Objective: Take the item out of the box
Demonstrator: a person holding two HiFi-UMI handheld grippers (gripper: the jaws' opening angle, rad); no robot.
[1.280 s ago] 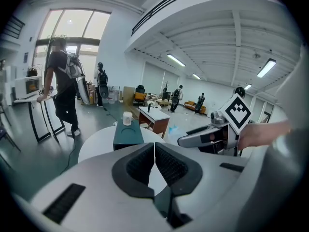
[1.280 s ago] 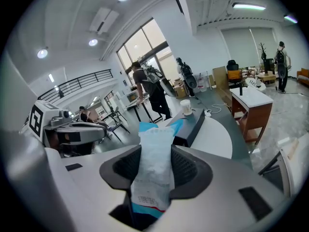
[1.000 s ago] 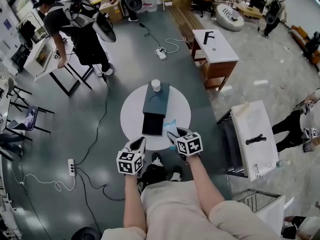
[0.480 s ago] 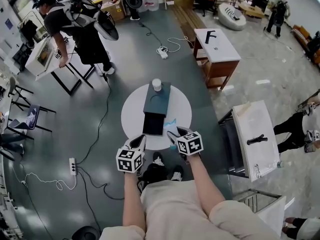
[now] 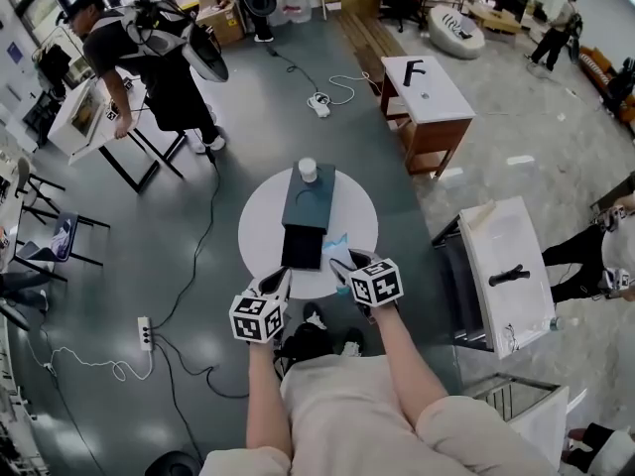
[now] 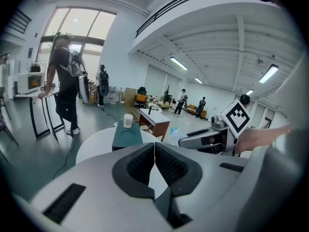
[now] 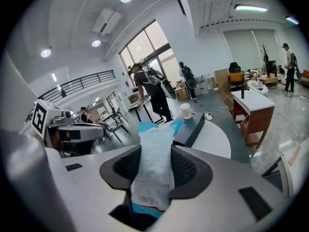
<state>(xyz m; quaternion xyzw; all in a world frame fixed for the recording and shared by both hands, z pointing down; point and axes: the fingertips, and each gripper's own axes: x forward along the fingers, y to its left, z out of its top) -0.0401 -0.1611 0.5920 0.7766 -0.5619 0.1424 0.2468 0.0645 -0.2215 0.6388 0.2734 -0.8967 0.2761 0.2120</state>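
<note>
A dark box lies on the round white table, its black part nearest me and its teal part behind. A white cup stands at its far end. My right gripper hangs at the table's near right edge, shut on a clear plastic packet with blue ends that pokes out toward the box. At the near left edge my left gripper is shut with nothing in it; its pads meet, and the box and cup lie ahead.
A person leans on a white desk at the back left. A white-topped wooden table stands behind right, and another white table is close on my right. Cables and a power strip lie on the floor to the left.
Both grippers and the packet have stayed where they were. Only people in the background have shifted a little.
</note>
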